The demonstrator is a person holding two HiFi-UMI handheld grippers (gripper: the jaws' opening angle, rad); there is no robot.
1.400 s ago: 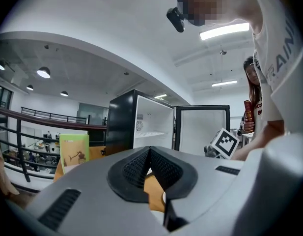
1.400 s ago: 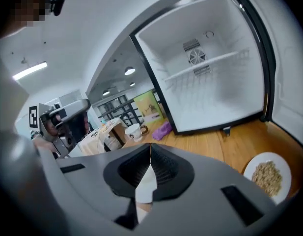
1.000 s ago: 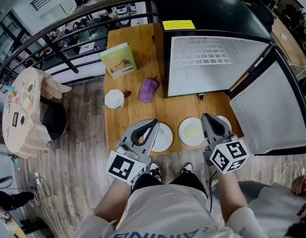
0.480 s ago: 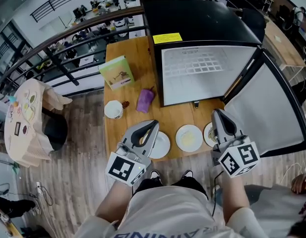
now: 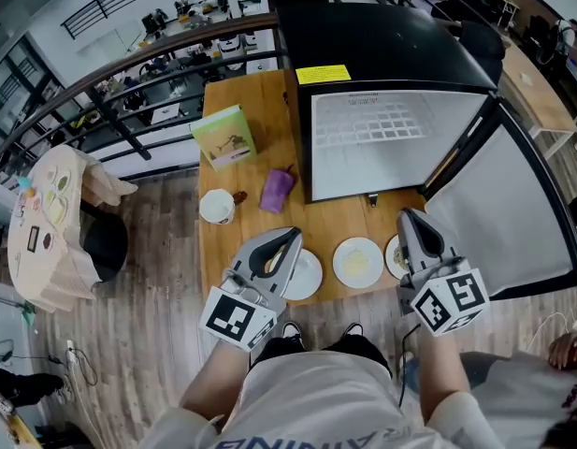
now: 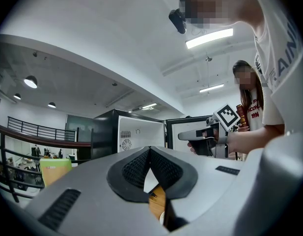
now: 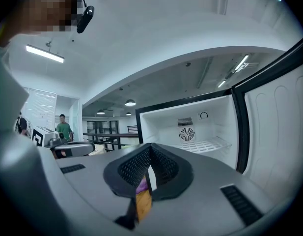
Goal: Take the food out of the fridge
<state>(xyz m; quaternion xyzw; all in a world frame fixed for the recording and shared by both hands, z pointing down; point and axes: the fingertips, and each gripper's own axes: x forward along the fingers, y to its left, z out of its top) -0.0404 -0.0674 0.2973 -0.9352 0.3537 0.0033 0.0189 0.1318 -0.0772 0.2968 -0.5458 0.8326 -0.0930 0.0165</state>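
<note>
Left tool and right tool are both closed and empty, hovering at lower centre over three plates of food on the counter. The fridge shelf, upper right, looks bare. The plates are probably stiff, slick and breakable, so grip them by the rim.

Count on the bench: 3 white plates, 1 white cup, 1 purple pouch, 1 green box, plus 1 open fridge at 1 o'clock.
</note>
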